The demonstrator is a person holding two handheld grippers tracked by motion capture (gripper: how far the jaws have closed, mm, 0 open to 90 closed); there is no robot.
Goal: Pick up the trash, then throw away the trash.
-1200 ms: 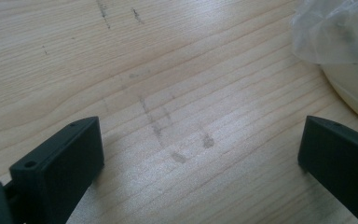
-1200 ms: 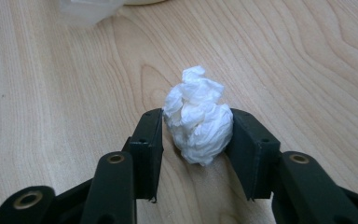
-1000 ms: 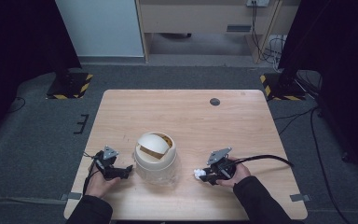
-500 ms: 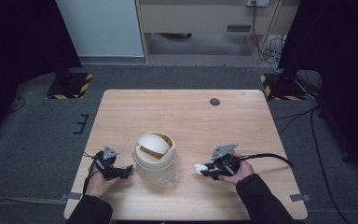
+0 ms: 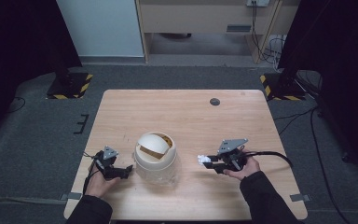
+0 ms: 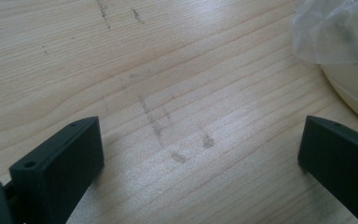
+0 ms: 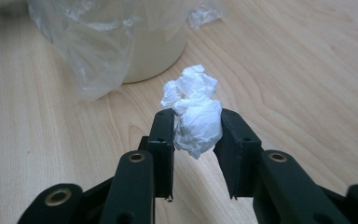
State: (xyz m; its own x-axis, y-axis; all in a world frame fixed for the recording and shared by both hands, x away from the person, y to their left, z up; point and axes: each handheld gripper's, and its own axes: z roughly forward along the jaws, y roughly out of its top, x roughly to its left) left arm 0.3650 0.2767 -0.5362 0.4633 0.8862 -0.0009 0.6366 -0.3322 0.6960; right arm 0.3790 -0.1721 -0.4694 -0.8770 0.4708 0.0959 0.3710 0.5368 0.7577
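Crumpled tissue [image 7: 193,114]: now lifted off the tabletop [image 5: 186,112], pinched in right gripper [image 5: 210,163]
Swing-lid bin [image 5: 155,154]: likely next stop
Left gripper [image 5: 126,171]: jaws wide apart, empty, near front-left corner

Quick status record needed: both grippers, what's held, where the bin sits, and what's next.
right gripper: shut on crumpled tissue, lifted clear of the table
left gripper: open, nothing between the jaws, low over the wood beside the bin
bin: cream, domed swing lid, clear liner, between the two grippers
likely next: carry the tissue to the bin's lid opening
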